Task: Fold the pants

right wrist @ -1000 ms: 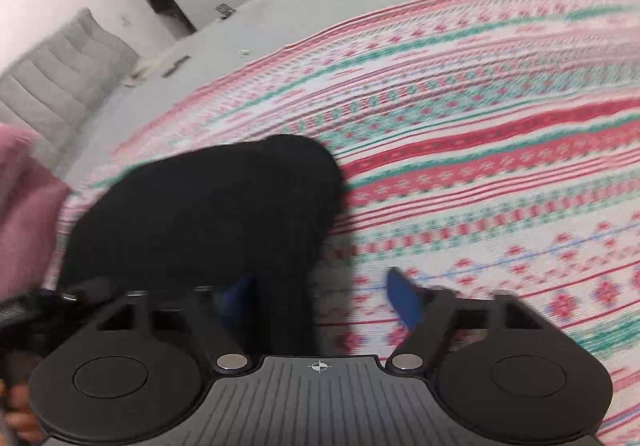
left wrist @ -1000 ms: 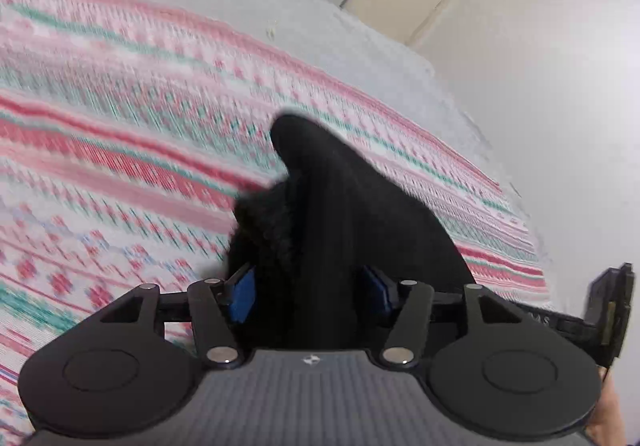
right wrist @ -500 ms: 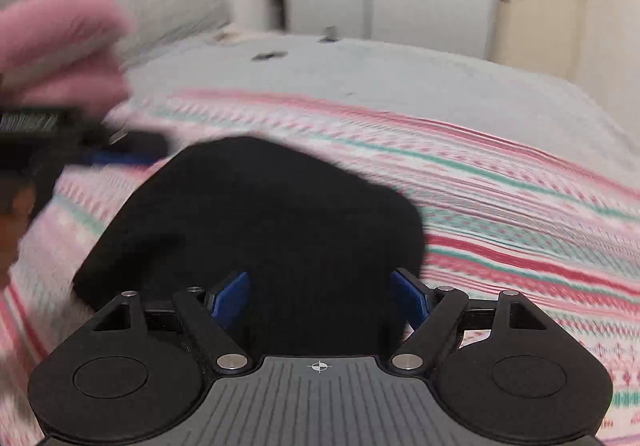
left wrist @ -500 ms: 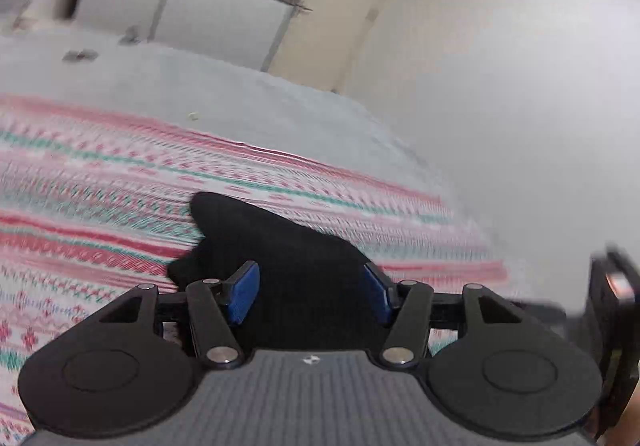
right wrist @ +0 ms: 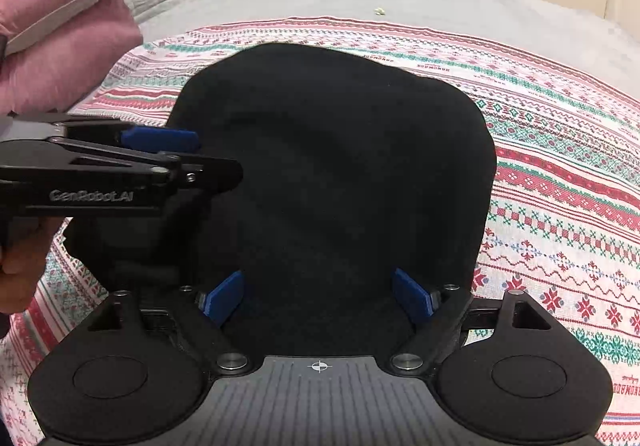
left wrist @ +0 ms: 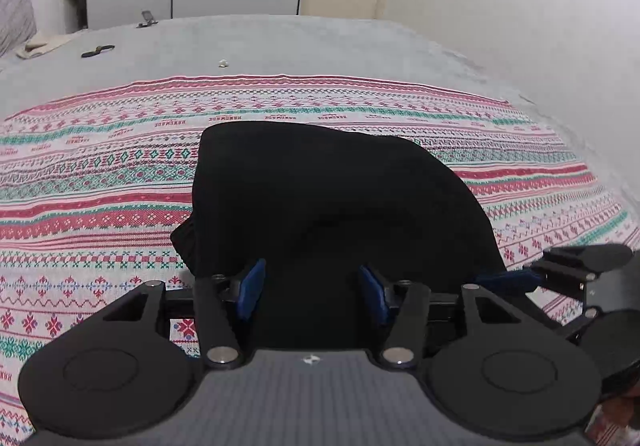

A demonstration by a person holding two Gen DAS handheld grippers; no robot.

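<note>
Pants [right wrist: 332, 174] lie as a compact black bundle on the patterned blanket [left wrist: 100, 182] over the bed, at 12 o'clock from both claws. Your left claw [left wrist: 312, 292] is easing shut, your right claw [right wrist: 319, 294] spreading; neither pad presses cloth, so nothing is held. Risk: a pad snags the near edge as you withdraw and drags the top layer open.

folded black fabric pants [right wrist: 332, 174] on striped patterned blanket [right wrist: 560, 174], right tongs [right wrist: 320, 296] opening over them, left tongs [right wrist: 160, 140] alongside
</note>
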